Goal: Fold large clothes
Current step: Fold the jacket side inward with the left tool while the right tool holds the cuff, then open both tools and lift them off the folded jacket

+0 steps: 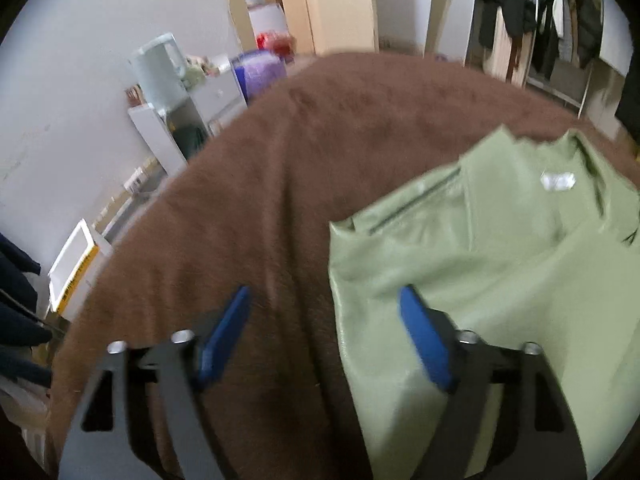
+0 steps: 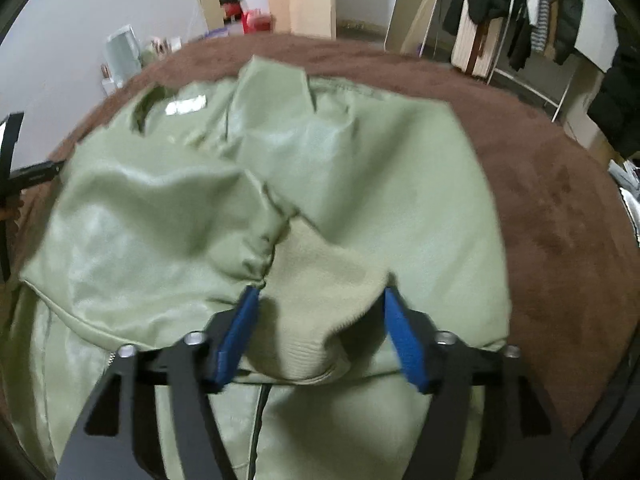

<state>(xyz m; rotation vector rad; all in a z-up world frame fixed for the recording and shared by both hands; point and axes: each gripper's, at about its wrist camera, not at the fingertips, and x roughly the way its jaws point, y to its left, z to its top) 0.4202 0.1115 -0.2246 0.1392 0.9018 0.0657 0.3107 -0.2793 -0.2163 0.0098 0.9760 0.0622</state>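
A light green shiny jacket lies on a brown fuzzy blanket. Its collar with a white label points away, and both sleeves are folded in over the body. My right gripper is open over the ribbed knit cuff of a sleeve, with the cuff between its blue fingers. My left gripper is open and empty above the jacket's left edge, one finger over blanket, one over the jacket. The left gripper's frame shows at the left rim of the right wrist view.
A clothes rack with dark coats stands at the back right. A pale kettle and white shelves stand along the left wall. A white and yellow box lies by the bed's left side.
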